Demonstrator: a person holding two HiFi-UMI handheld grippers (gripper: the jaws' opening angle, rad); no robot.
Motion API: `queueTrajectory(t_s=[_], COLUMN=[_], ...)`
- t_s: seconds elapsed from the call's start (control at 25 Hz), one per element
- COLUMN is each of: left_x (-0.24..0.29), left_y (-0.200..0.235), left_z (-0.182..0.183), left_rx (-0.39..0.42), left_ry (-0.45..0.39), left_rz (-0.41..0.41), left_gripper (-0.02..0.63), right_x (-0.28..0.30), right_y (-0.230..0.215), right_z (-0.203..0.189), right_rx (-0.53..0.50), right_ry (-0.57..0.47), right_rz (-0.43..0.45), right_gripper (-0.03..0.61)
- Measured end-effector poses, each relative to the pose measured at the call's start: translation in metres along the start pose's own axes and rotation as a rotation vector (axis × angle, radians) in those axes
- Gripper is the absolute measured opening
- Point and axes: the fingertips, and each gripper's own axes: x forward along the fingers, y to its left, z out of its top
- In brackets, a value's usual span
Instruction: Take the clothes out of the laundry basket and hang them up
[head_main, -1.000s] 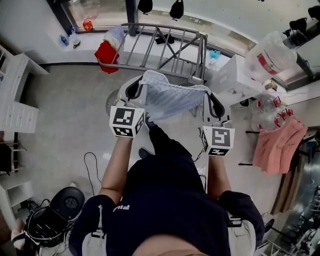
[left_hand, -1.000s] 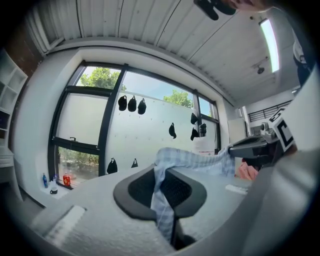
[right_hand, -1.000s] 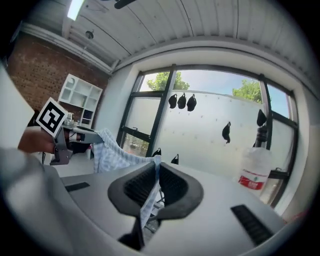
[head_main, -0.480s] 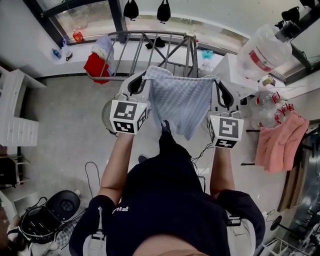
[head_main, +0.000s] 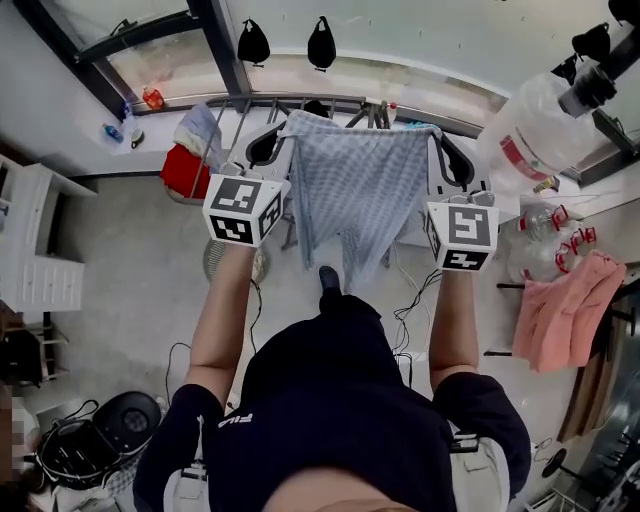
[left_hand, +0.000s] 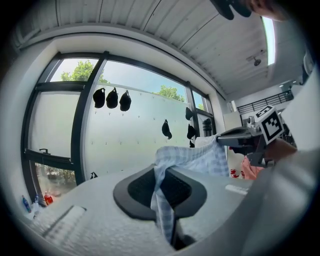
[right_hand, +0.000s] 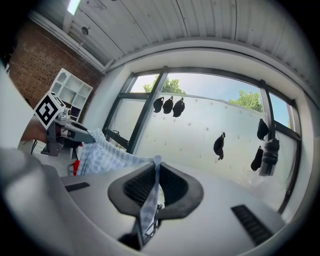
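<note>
Head view: drying rack (head_main: 275, 98) stands behind the checked cloth (head_main: 355, 190).

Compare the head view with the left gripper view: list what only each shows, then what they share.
Head view only: the drying rack, a red garment on it, the floor, the person's dark shirt. Left gripper view only: the slatted ceiling, trees outside. Both: the blue checked cloth held between left tongs and right tongs, dark items hanging at the window.
</note>
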Motion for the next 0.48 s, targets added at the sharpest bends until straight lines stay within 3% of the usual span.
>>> queueTrajectory(t_s=[0.2, 0.48], left_x=[0.070, 0.153], left_y=[0.048, 0.096], left_z=[0.012, 0.003], left_rx=[0.019, 0.023], left_ry=[0.017, 0.115], left_rz=[0.013, 0.011], left_gripper=[0.029, 0.030], right_x=[0.080, 0.174], right_y=[-0.024, -0.053], right_z=[0.006, -0.004], right_rx=[-0.011, -0.001], right_ry=[-0.005, 0.024], right_rz=[0.036, 0.104], right_gripper=[0.028, 0.028])
